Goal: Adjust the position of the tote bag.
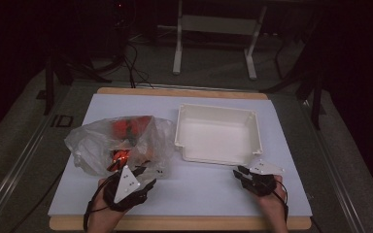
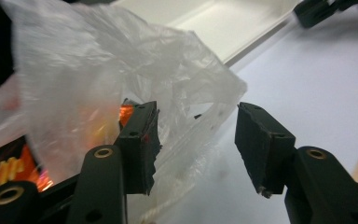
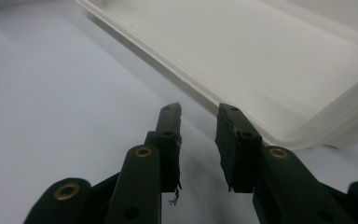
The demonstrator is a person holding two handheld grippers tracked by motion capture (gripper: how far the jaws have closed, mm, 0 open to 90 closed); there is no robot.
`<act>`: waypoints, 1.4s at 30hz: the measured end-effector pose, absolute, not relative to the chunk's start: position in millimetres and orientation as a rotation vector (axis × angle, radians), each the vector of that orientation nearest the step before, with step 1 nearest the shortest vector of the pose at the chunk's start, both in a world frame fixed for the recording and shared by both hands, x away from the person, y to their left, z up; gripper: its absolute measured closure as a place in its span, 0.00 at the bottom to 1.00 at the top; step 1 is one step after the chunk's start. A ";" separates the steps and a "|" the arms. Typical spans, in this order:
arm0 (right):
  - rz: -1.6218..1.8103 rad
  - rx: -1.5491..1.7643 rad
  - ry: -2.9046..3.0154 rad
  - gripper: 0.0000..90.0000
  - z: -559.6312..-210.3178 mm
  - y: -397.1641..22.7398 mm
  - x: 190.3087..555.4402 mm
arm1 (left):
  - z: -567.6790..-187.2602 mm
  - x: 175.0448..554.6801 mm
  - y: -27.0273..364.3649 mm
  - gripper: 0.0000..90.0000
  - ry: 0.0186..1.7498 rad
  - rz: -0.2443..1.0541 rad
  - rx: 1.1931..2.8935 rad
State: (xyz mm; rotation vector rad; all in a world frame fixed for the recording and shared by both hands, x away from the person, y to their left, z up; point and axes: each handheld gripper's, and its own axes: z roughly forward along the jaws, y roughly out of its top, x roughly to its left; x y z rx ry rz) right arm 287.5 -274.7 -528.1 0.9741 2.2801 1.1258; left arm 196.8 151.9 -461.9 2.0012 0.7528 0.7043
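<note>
The left gripper (image 2: 196, 140) stands with its 2 jaws wide apart; a fold of the clear plastic bag (image 2: 121, 79) lies loose between them, touching the inner face of 1 pad at most and pinched by neither. The right gripper (image 3: 198, 140) has its jaws at a narrow gap with nothing in it, hovering over the pale mat (image 3: 51, 93) just short of the near rim of the white tray (image 3: 270, 56).

Outward from there, in the high view the bag (image 1: 119, 141) sits crumpled at the left of the mat (image 1: 213, 194), its near edge touching the left gripper (image 1: 138, 177), with orange packets (image 1: 128, 127) glowing through the film. The tray (image 1: 217, 132) stands just beside the bag on its right, and the right gripper (image 1: 245, 174) waits near its front corner.

The step in hand looks like getting a fresh hold on the bag so the packets can come out. To do it well, I would push the open jaws further onto a doubled fold before closing, since a single thin layer is likely to slip; the right gripper could then pin or lift the opposite edge to spread the mouth toward the tray
</note>
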 end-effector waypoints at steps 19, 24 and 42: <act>1.125 0.981 2.280 0.78 -529.2 -275.3 288.3 | -470.6 259.0 193.9 0.84 1.141 0.889 2.088; 1.125 0.974 2.284 0.78 -529.6 -274.3 288.6 | -472.0 260.8 180.5 0.85 1.042 0.748 2.099; 1.201 0.905 2.284 0.78 -515.0 -257.8 287.7 | -437.9 265.0 116.1 0.80 0.708 0.532 2.007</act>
